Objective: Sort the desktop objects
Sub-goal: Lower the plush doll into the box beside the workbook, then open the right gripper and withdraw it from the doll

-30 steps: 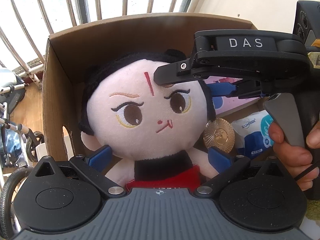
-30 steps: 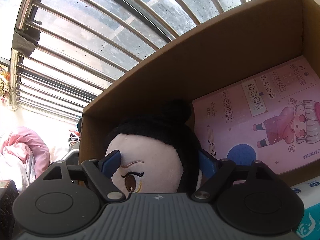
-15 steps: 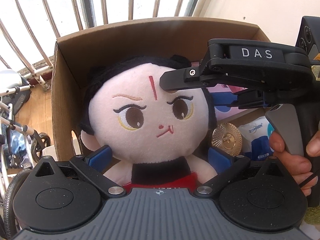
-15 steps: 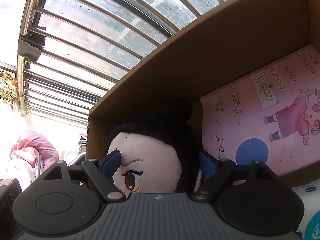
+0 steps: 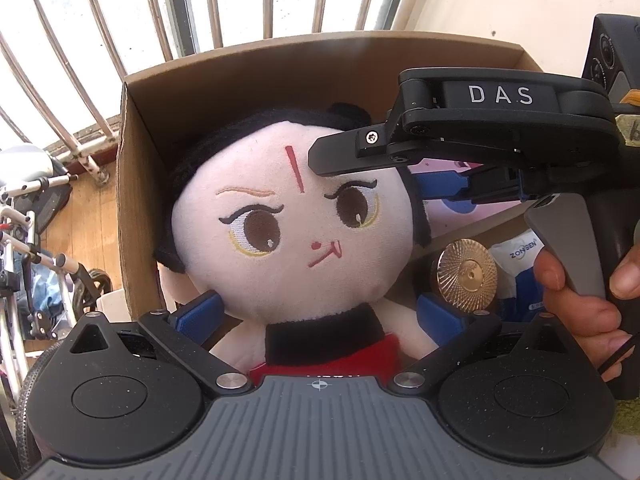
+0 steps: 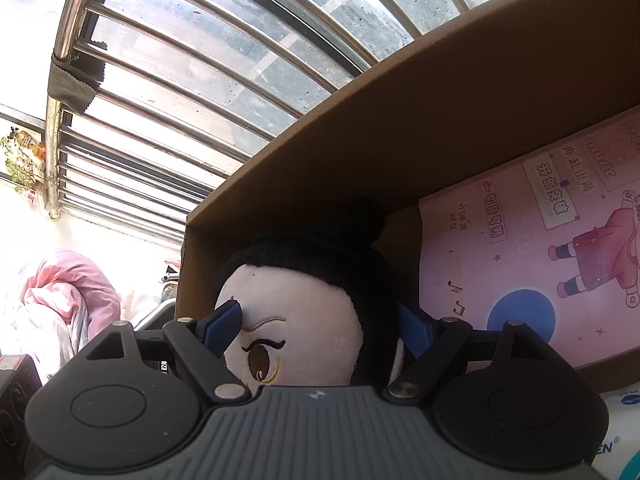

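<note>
A plush doll [image 5: 288, 216] with a pale face, black hair and a red top stands upright at the left end of an open cardboard box [image 5: 240, 76]. My left gripper [image 5: 318, 316] straddles its neck and shoulders, with both blue pads against its sides. From the right, my right gripper [image 6: 320, 328] spans the doll's head [image 6: 296, 320]. One pad lies on the forehead and the other on the black hair at the back. In the left wrist view its black finger crosses the doll's brow. A person's hand [image 5: 576, 300] holds that gripper's handle.
Inside the box lie a pink illustrated booklet [image 6: 540, 240], a gold medal [image 5: 466, 276] and a blue-white wipes pack [image 5: 520, 256]. Window bars [image 5: 200, 0] stand behind the box. A stroller [image 5: 32, 240] is at the left and a black device [image 5: 608, 56] at the right.
Both views have drifted slightly, so the box and doll sit a little further right and lower. Both grippers keep their places on the doll.
</note>
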Action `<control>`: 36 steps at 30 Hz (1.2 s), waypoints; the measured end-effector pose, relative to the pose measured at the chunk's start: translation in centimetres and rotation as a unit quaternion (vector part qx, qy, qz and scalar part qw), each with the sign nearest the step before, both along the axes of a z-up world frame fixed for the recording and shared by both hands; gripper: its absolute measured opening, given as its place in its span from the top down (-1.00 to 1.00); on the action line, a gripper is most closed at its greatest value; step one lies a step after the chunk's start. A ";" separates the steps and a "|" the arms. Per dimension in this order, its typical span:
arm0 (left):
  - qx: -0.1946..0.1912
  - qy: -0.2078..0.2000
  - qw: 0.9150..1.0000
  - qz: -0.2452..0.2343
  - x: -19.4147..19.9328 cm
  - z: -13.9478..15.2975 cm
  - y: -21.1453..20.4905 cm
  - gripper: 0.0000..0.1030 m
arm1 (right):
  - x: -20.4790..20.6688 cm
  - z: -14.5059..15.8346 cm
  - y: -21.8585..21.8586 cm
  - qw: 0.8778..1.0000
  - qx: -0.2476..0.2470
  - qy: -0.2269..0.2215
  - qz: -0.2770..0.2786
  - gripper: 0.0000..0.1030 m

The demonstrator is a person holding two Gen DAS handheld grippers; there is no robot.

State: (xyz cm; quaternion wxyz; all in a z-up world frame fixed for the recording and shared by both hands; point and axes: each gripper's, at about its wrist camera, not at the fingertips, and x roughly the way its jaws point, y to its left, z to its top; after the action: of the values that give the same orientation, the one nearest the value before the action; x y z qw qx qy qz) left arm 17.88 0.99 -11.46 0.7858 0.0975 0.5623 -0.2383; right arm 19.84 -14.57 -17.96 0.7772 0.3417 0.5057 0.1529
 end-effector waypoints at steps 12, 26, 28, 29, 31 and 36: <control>-0.027 -0.032 0.999 0.009 -1.3 2.3 1.2 -0.98 | -3.1 3.5 -2.5 0.999 0.003 -0.003 -0.051 -0.86; -0.002 -0.010 0.994 0.109 -3.4 3.6 8.9 -0.88 | -15.3 12.6 -11.2 0.942 -0.298 -0.038 -0.151 -0.84; 0.007 0.005 0.994 0.107 -3.5 2.5 9.0 -0.81 | -15.3 11.0 -12.1 0.934 -0.325 -0.009 -0.149 -0.74; 0.011 0.013 0.994 0.106 -3.8 1.9 9.1 -0.71 | -15.3 10.3 -12.4 0.934 -0.326 0.004 -0.149 -0.64; 0.018 0.027 0.995 0.097 -4.2 0.9 9.0 -0.47 | -15.1 8.3 -13.0 0.936 -0.321 0.039 -0.141 -0.45; 0.009 0.053 0.995 0.088 -5.2 -0.2 9.0 -0.16 | -15.5 5.7 -12.3 0.933 -0.336 0.064 -0.115 0.47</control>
State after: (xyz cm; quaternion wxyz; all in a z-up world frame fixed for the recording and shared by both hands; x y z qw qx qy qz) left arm 12.71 9.97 -11.65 0.7722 0.0416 0.6114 -0.1680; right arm 4.38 -26.85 -12.26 0.8248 0.1253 0.5337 -0.1386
